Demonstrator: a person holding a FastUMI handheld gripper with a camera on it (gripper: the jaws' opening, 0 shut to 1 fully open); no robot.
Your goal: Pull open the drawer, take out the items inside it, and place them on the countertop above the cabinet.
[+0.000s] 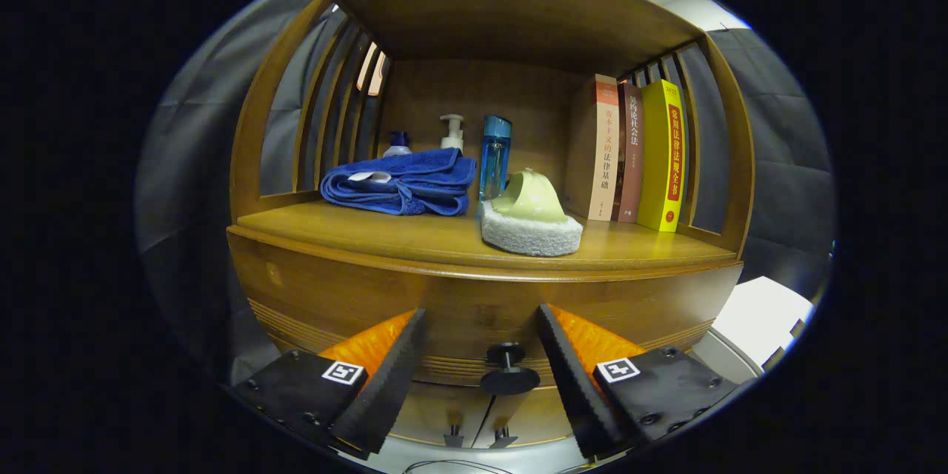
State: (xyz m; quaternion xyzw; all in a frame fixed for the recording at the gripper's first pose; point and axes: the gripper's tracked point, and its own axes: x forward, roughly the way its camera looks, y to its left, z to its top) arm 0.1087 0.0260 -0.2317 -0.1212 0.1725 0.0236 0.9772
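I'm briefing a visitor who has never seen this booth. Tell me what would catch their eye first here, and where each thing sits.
The gripper stands open, its jaws spread to either side of the small dark round drawer knob on the closed wooden drawer front. On the wooden countertop above, a folded blue towel lies beyond the left finger, with a pale green scrubber on a white sponge pad beside it. A bright yellow book stands upright further right.
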